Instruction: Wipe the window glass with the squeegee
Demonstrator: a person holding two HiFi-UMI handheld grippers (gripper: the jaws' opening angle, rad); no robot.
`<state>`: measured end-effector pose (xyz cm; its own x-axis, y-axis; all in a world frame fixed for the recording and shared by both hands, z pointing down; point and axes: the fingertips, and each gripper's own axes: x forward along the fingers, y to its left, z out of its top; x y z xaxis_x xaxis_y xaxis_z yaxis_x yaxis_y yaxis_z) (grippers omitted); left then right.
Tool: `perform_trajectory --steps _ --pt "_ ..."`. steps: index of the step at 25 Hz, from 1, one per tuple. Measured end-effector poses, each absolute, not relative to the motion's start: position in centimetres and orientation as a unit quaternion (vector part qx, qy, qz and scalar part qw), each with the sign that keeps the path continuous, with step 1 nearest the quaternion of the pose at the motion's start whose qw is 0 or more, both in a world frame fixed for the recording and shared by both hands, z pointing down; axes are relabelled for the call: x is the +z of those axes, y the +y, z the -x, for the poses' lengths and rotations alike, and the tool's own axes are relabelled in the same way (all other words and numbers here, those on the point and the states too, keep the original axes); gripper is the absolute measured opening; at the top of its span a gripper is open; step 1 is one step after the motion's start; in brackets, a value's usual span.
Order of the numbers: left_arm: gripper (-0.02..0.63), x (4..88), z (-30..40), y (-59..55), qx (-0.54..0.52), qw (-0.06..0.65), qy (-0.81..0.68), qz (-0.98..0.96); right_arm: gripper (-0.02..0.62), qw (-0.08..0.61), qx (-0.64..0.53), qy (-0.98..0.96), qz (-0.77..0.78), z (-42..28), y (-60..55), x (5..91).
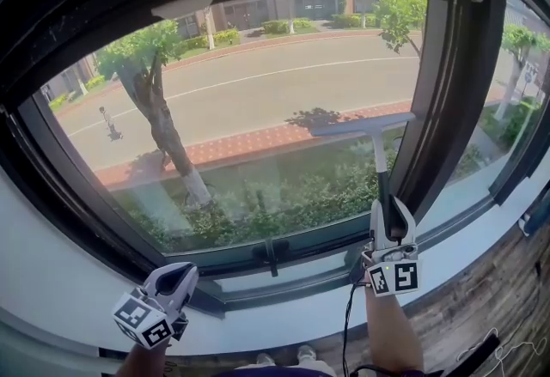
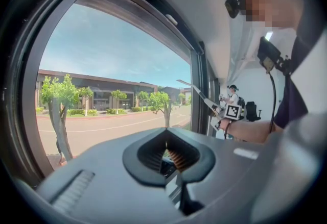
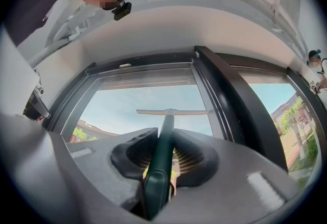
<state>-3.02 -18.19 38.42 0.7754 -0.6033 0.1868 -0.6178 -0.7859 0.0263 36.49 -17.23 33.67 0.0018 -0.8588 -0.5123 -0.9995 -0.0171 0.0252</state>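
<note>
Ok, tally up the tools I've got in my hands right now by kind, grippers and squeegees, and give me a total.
Grey two-jaw grippers: 2, the left gripper and the right gripper
Green-handled squeegee with a pale blade: 1
Total: 3

Dark green squeegee (image 3: 159,162), black window frame (image 1: 447,83)

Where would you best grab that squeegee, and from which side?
Take the squeegee by its dark green handle, coming from below in line with the shaft, as the right claw does now. The handle is narrow enough to fit between the jaws, and the wide blade is left free at the window glass.
</note>
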Motion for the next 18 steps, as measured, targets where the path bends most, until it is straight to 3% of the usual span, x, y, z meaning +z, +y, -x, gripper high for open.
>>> perform_trajectory --steps 18 --pt "0.007 39.5 1.0 -18.3 0.086 0.051 -0.305 -0.947 0.100 0.160 0.173 0.684 0.691 -36.5 -16.7 36.5"
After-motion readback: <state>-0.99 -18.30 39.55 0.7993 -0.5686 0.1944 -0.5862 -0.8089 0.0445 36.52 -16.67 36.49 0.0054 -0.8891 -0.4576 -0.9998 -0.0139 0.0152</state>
